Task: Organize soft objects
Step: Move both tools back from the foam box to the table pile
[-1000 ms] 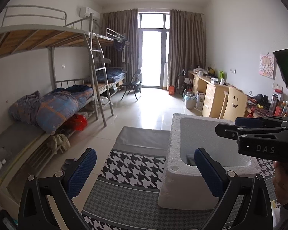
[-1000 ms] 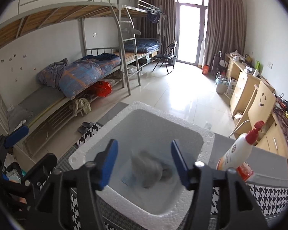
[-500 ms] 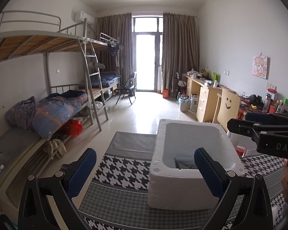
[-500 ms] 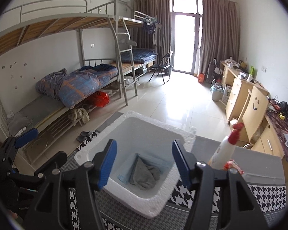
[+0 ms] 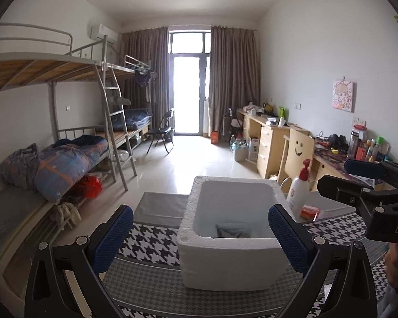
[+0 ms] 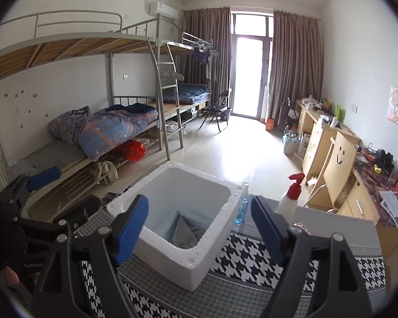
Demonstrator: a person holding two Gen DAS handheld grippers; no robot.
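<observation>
A white foam box stands on the houndstooth-covered table. A crumpled grey cloth lies on the box's floor, and only its edge shows over the rim in the left wrist view. My left gripper hovers open on the near side of the box, holding nothing. My right gripper is also back from the box, its jaws opening with nothing between the pads. Each gripper shows at the edge of the other's view: the right gripper and the left gripper.
A white pump bottle with a red top and a small blue bottle stand behind the box. A red packet lies beside the bottle. Bunk beds line the left wall, desks and a wooden chair the right.
Both grippers have drawn back and up from the box, which now looks smaller. The grey cloth, blurred between the right fingers a second ago, now lies still inside. The right jaws have widened.
</observation>
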